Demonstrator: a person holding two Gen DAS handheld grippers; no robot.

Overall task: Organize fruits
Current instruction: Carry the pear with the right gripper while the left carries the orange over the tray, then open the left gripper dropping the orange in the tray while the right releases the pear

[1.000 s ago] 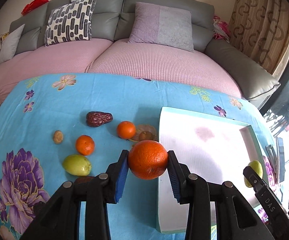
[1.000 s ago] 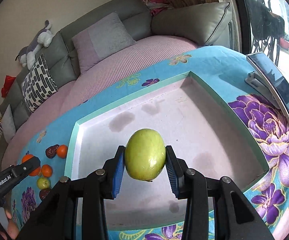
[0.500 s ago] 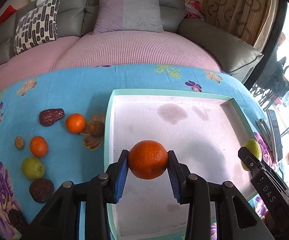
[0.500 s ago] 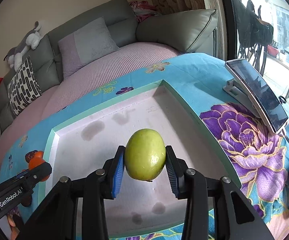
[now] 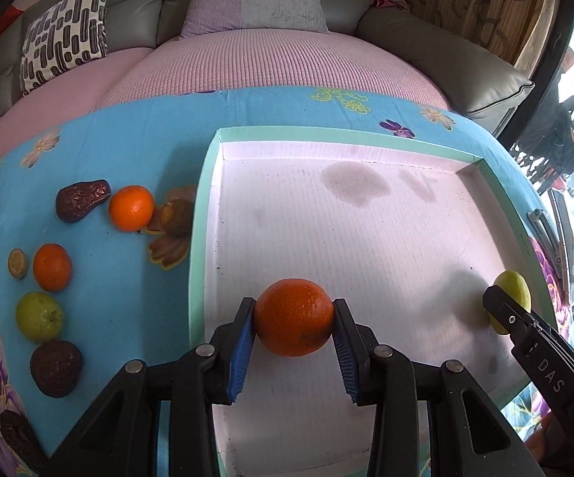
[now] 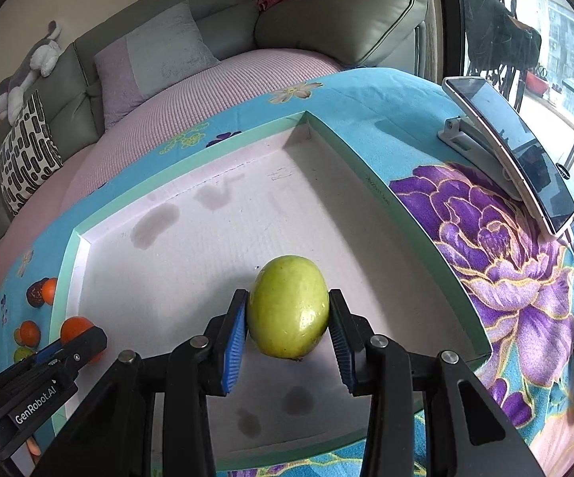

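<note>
Both grippers are closed on fruit above the tray. Left gripper (image 5: 294, 324) presses its blue ribbed pads (image 5: 241, 348) on the two sides of an orange (image 5: 294, 317), a round fruit with dimpled skin, held over the near left part of the tray (image 5: 201, 214). Right gripper (image 6: 287, 316) clamps a green fruit (image 6: 288, 306) in the same way; this fruit is egg-shaped and smooth, a little glossy, and its long axis stands about upright between the pads, with the narrower end up. It hangs over the near middle of the tray floor, and I cannot tell if it touches the floor.

Shallow and rectangular, the tray has a mint green rim and a pale pink floor with some darker stains.

On the blue flowered tablecloth (image 5: 120, 139), left of the tray, more fruit lies: two small oranges (image 5: 131, 208), one green fruit (image 5: 39, 317), a wrinkled dark red fruit (image 5: 82, 200) with its long axis lying roughly across the view, a dark rough fruit (image 5: 55, 367), a cut half of a small fruit (image 5: 17, 263), and a brown one (image 5: 176, 216) just beside the tray wall.

At the right of the tray, a phone (image 6: 513, 151) leans tilted on a stand. Behind the table is a grey sofa (image 6: 342, 16) with pink quilted covers.
</note>
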